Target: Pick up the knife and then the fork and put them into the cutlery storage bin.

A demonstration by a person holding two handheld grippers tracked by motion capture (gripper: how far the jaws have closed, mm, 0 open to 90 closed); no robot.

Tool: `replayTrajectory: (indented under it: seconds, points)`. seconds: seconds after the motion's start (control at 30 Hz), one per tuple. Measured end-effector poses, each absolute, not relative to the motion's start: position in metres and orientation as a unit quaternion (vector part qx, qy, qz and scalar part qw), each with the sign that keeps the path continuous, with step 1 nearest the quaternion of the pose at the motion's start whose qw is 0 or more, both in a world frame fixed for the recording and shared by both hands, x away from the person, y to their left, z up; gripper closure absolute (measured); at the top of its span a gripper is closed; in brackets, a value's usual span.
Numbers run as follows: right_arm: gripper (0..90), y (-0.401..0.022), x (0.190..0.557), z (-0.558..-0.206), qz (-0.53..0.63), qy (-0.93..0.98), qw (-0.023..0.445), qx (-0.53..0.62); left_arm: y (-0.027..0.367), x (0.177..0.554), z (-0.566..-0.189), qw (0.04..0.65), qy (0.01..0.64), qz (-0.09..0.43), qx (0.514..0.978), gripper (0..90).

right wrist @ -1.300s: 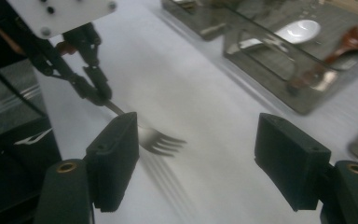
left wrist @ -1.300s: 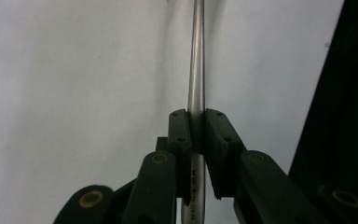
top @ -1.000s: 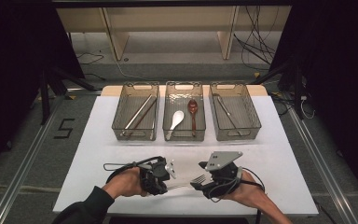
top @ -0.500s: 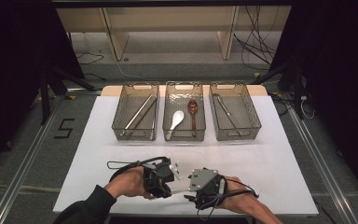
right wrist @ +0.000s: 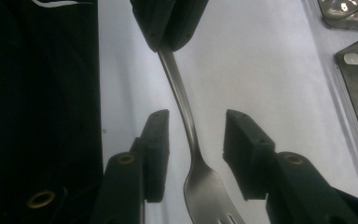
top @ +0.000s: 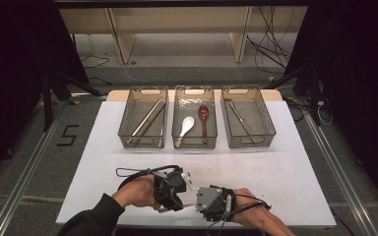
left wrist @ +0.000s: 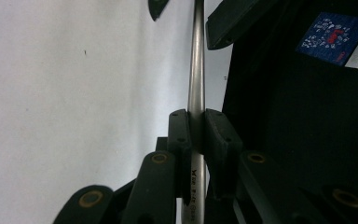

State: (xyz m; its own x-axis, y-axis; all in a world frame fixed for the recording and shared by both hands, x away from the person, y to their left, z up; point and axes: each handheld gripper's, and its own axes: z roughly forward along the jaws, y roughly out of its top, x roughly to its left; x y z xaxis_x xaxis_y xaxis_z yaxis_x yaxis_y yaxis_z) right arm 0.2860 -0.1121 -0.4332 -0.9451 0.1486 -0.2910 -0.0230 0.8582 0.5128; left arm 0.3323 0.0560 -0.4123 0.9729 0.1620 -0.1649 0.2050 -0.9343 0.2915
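Left gripper (left wrist: 196,128) clamping the handle of a steel fork (right wrist: 186,116), pads pressing both sides of the stem in the left gripper view. Right gripper (right wrist: 196,133) straddling the fork's neck just above the tines, jaws having just been closing, narrow gaps remaining on either side, pads not touching metal. Fork hanging between the two grippers near the front edge of the white table (top: 295,172), just above it in the high view. Lying farther back, three clear bins in a row: chopsticks (top: 145,120) in the left one, white spoon (top: 185,128) and dark red spoon (top: 204,118) in the middle one, a metal utensil (top: 237,114) in the right one
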Motion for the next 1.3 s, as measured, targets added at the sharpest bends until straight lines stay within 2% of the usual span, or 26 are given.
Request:
replayTrajectory:
  seconds: [0.2, 0.5, 0.7, 0.8, 1.03, 1.1, 1.3]
  points:
    - [68.7, -0.110, 0.283, -0.436, 0.250, 0.953, 0.173, 0.013, 0.055, 0.332, -0.410, 0.154, 0.091, -0.077, 0.981, 80.4]
    - [82.7, -0.111, 0.281, -0.436, 0.242, 0.954, 0.176, -0.012, 0.055, 0.332, -0.409, 0.160, 0.093, -0.089, 0.979, 80.3]
    - [87.0, -0.111, 0.280, -0.437, 0.237, 0.955, 0.173, -0.045, 0.054, 0.332, -0.410, 0.166, 0.095, -0.101, 0.976, 80.0]
    - [88.4, -0.112, 0.279, -0.438, 0.228, 0.958, 0.167, -0.047, 0.055, 0.333, -0.410, 0.170, 0.095, -0.105, 0.975, 84.2]
    - [88.5, -0.118, 0.284, -0.437, 0.228, 0.957, 0.173, -0.043, 0.062, 0.337, -0.407, 0.185, 0.120, -0.085, 0.972, 61.5]
    - [88.5, -0.122, 0.286, -0.437, 0.229, 0.958, 0.169, -0.034, 0.065, 0.338, -0.404, 0.195, 0.135, -0.068, 0.969, 51.4]
    - [88.5, -0.133, 0.293, -0.434, 0.229, 0.956, 0.185, 0.008, 0.078, 0.345, -0.395, 0.226, 0.165, -0.032, 0.960, 38.5]
